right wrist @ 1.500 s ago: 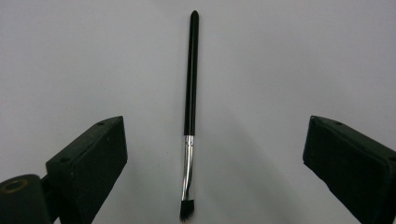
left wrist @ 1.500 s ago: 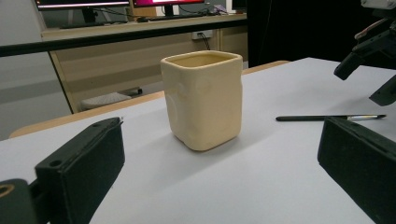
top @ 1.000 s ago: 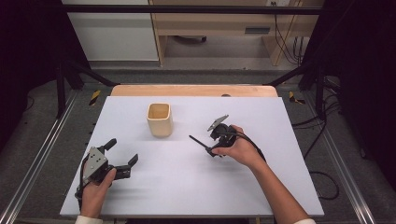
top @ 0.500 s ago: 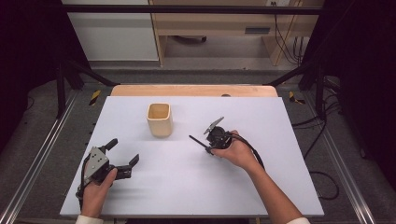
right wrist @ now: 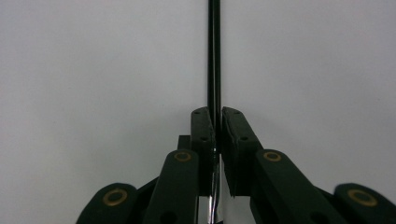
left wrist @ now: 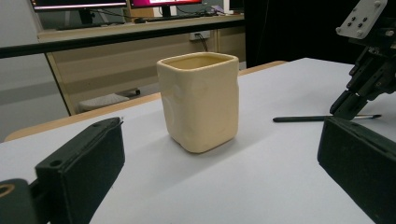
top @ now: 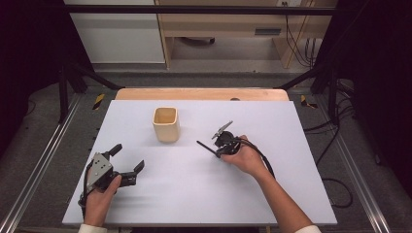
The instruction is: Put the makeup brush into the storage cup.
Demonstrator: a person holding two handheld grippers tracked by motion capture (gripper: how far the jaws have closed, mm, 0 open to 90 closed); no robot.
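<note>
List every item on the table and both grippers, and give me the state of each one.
Cream cup: upright, open top, nothing visible inside, standing free.
Thin black stick: clamped in the right gripper, pointing away from it, low over the table.
Right gripper: shut on the stick.
Left gripper: open, holding nothing, aimed at the cup.

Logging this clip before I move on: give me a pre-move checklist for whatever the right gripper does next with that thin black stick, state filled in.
1. Right gripper shut on the thin black stick: ok.
2. Stick runs straight out between the jaws: ok.
3. Cream cup upright, mouth open: ok.
4. Cup contents: cannot tell.
5. Left gripper open, holding nothing, apart from the cup: ok.
6. White table bare between stick tip and cup: ok.
</note>
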